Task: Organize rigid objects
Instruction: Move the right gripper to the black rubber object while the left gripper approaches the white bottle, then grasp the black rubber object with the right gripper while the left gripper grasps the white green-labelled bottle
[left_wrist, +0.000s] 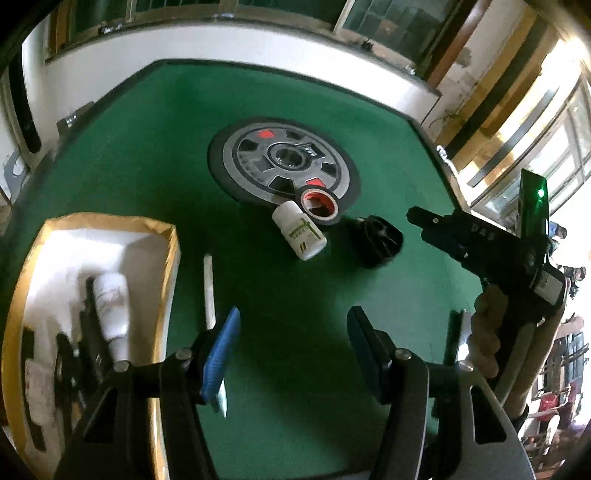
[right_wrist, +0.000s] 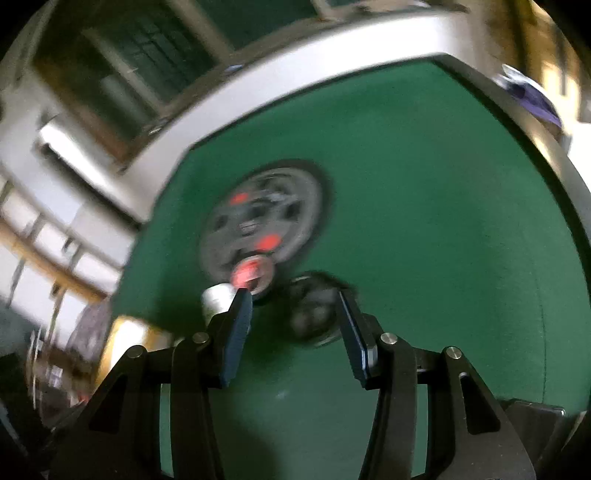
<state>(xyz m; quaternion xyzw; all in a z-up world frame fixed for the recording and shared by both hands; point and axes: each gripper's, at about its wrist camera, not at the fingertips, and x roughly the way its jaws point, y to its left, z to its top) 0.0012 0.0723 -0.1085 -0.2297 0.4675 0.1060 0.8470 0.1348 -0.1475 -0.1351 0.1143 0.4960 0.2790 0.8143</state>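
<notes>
Jaws of the right hand-held gripper (right_wrist: 295, 306) gape empty, black knob (right_wrist: 314, 314) lying just beyond them.

On table: 1 weight plate (left_wrist: 282, 162), 1 tape roll (left_wrist: 319, 205), 2 white bottles (left_wrist: 299, 230), 1 black knob (left_wrist: 380, 240), 1 box (left_wrist: 164, 236).

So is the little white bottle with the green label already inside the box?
No, the white bottle lies on the green table beside the tape roll, outside the box.

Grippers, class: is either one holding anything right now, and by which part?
Nothing is held. The left gripper and right gripper both stand open over the green table.
</notes>
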